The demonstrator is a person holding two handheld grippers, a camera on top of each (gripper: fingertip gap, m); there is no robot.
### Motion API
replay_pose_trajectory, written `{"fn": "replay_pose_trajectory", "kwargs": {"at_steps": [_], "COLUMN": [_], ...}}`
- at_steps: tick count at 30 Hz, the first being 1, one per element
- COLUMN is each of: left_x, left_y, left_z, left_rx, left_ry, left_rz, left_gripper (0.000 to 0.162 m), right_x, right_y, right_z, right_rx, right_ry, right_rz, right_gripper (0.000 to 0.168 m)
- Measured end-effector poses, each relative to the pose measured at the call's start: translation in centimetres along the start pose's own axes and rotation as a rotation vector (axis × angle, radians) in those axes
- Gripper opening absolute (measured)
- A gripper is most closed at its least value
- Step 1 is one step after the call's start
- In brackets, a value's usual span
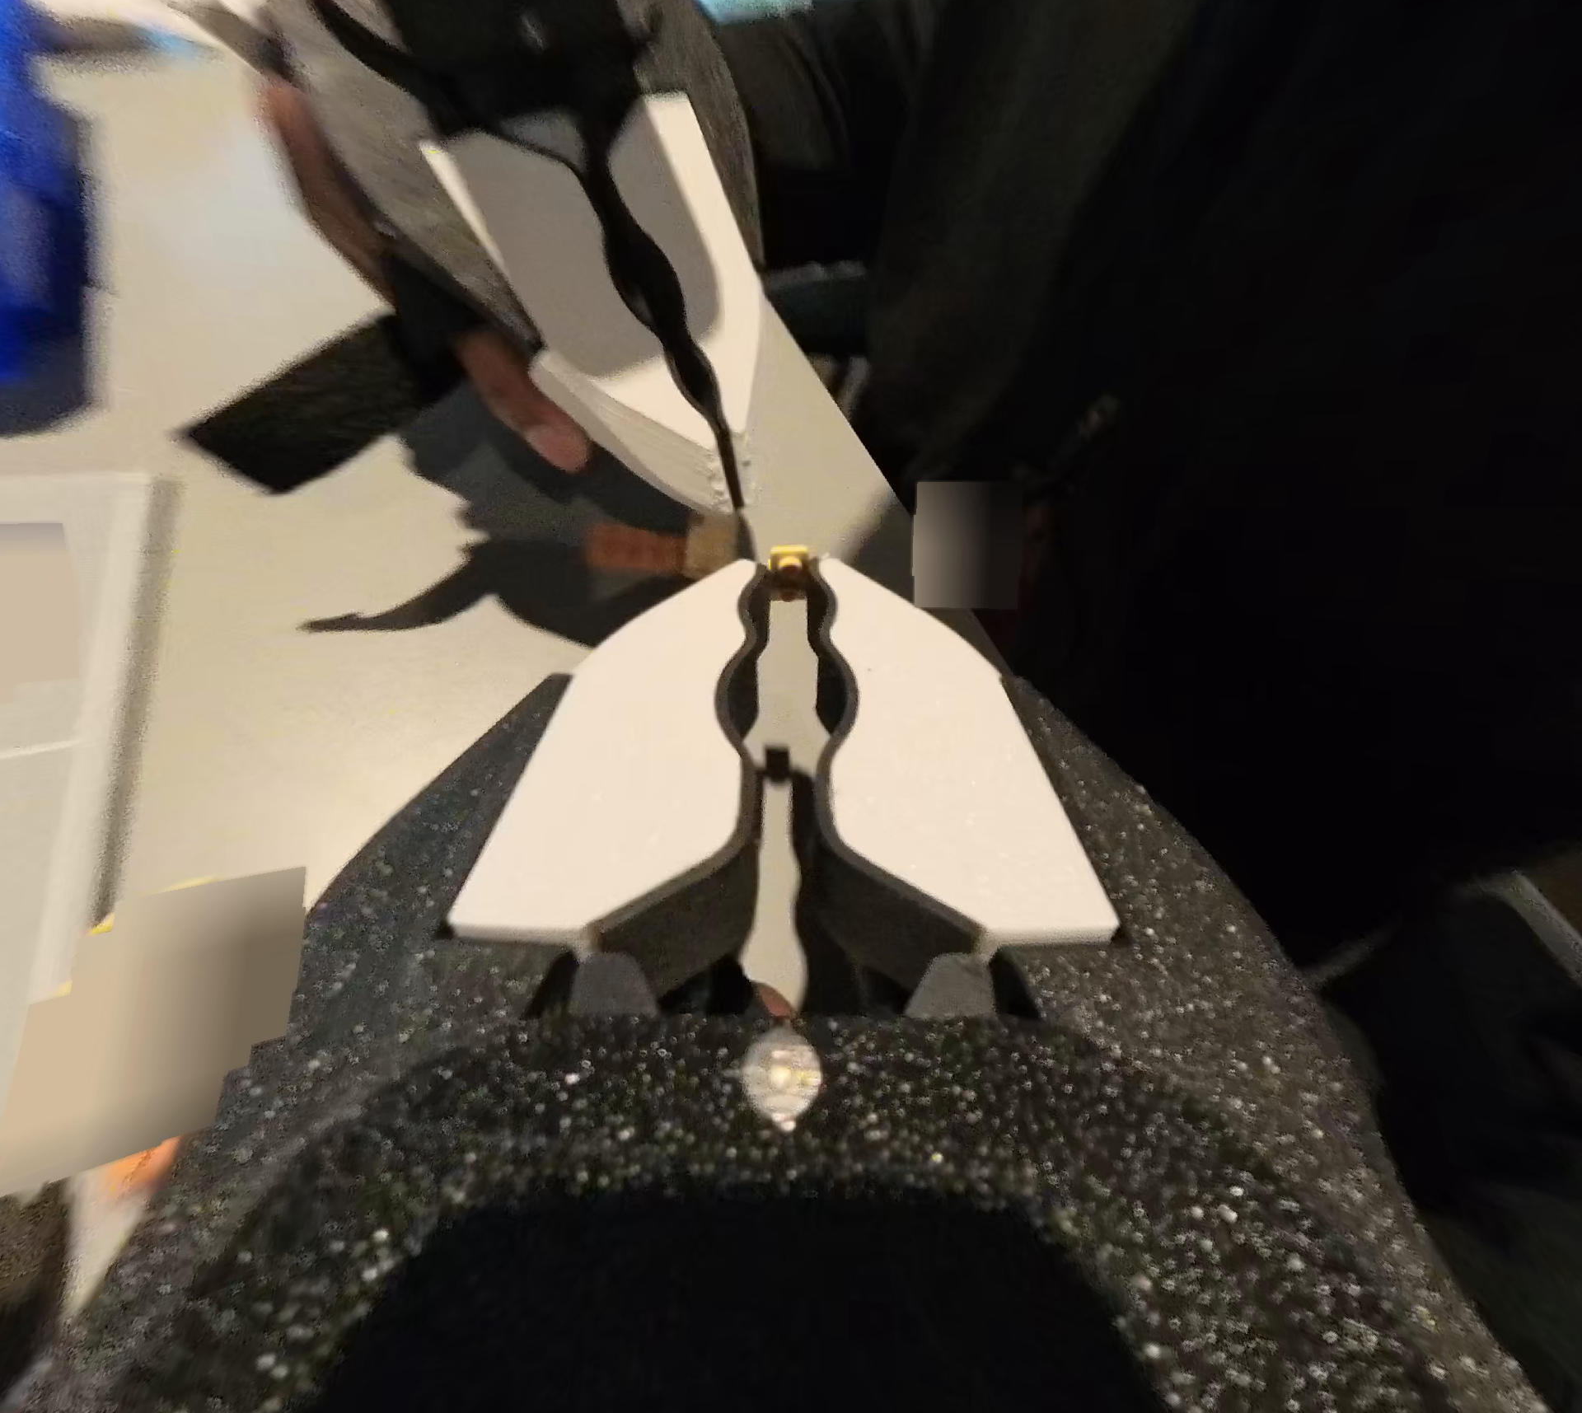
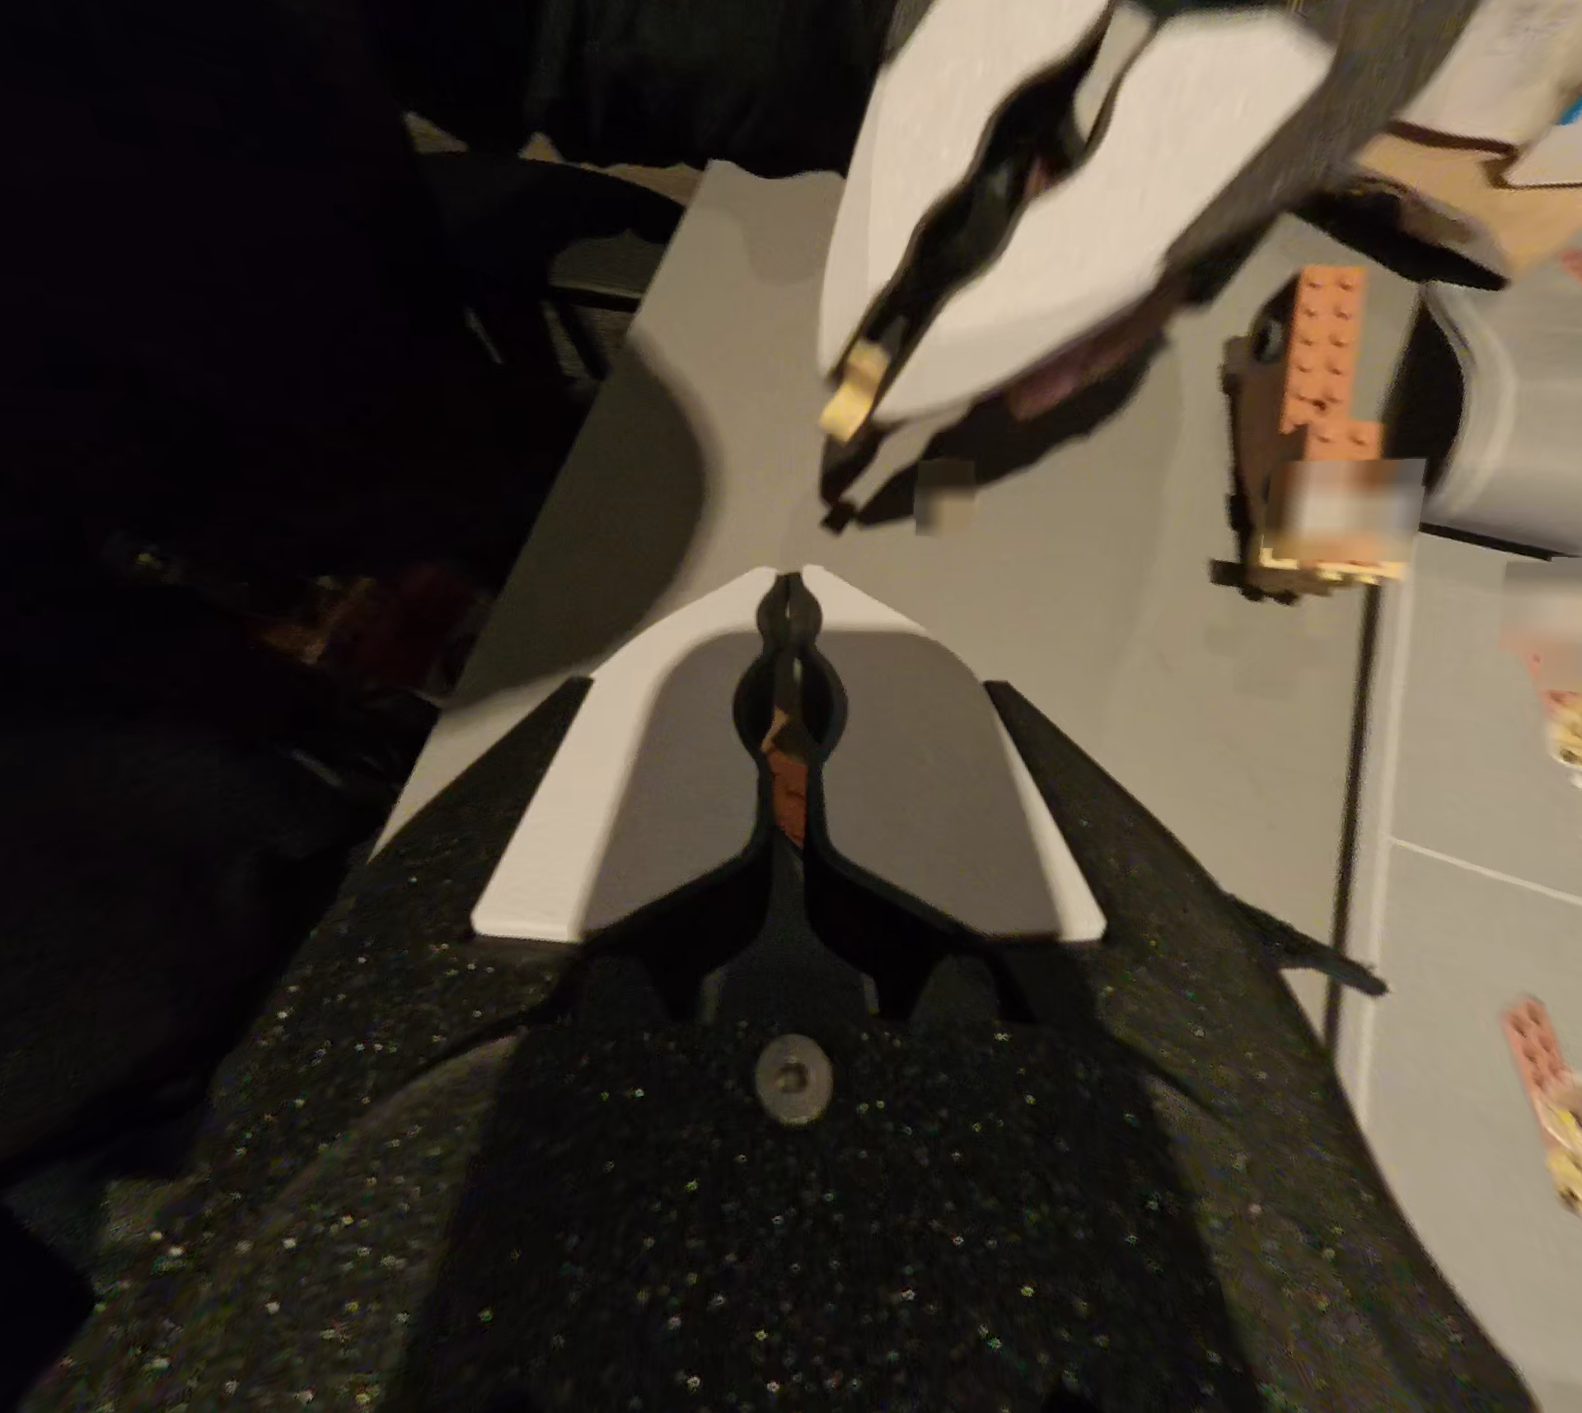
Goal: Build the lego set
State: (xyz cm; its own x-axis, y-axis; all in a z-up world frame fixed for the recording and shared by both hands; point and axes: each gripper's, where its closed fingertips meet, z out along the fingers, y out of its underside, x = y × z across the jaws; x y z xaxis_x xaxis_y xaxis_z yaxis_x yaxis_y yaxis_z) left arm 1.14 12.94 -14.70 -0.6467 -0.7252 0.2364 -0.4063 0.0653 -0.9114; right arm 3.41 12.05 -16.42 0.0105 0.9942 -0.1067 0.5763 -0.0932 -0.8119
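Lego pieces sit in both claws, held above the grey worktop. Left claw pinches a small tan piece at its very tips, jaws drawn narrow around it; grip that far forward likely leaves the part's free face exposed for mating. Right claw is nearly closed, and a reddish-brown brick shows through the slot between its fingers, tan part ahead of it. From the left wrist view that same brick juts sideways from the right claw's tips, just beside the tan piece but not clearly touching. Judgement: the two are being lined up mid-air for joining; blur makes stud alignment unreadable.

Farther out on the worktop, a partly built assembly of salmon plates on a dark base rests well apart from the claws, probably parked as the destination. More loose pieces lie at the right edge. No legible writing or brand marks; several patches are masked.
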Motion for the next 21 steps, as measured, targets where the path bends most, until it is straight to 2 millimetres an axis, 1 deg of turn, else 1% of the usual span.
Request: {"fn": "replay_pose_trajectory", "kwargs": {"at_steps": [3, 5, 8, 11, 14, 16, 19, 21], "left_x": [-0.7, -1.3, -1.8, -1.1, -0.5, -0.6, -0.6, -0.5], "left_y": [-0.8, -1.1, -0.6, 0.9, 2.7, 3.8, 4.0, 4.1], "left_z": [-2.4, -3.9, -5.4, -5.5, -4.8, -4.5, -4.2, -4.1], "left_rx": [0.088, 0.133, 0.152, 0.101, 0.018, -0.055, -0.048, -0.032], "left_ry": [-0.132, -0.242, -0.389, -0.475, -0.496, -0.510, -0.498, -0.487], "left_rz": [-0.002, -0.015, -0.059, -0.075, -0.103, -0.122, -0.134, -0.139], "left_gripper": [0.007, 0.007, 0.007, 0.007, 0.007, 0.007, 0.007, 0.007], "right_x": [0.5, 0.8, 1.6, 2.4, 3.3, 3.9, 4.8, 5.1], "right_y": [0.1, -0.2, -0.6, -0.2, 0.5, 1.1, 1.8, 2.1], "right_z": [0.1, 0.3, 1.0, 1.9, 3.0, 3.8, 4.8, 5.2], "right_rx": [-0.020, -0.015, -0.026, -0.086, -0.136, -0.165, -0.216, -0.236], "right_ry": [0.051, 0.083, 0.132, 0.151, 0.112, 0.081, 0.082, 0.080], "right_rz": [-0.017, -0.027, -0.028, -0.075, -0.078, -0.061, -0.056, -0.051], "right_gripper": [0.000, 0.000, 0.008, 0.014, 0.017, 0.018, 0.018, 0.017]}}
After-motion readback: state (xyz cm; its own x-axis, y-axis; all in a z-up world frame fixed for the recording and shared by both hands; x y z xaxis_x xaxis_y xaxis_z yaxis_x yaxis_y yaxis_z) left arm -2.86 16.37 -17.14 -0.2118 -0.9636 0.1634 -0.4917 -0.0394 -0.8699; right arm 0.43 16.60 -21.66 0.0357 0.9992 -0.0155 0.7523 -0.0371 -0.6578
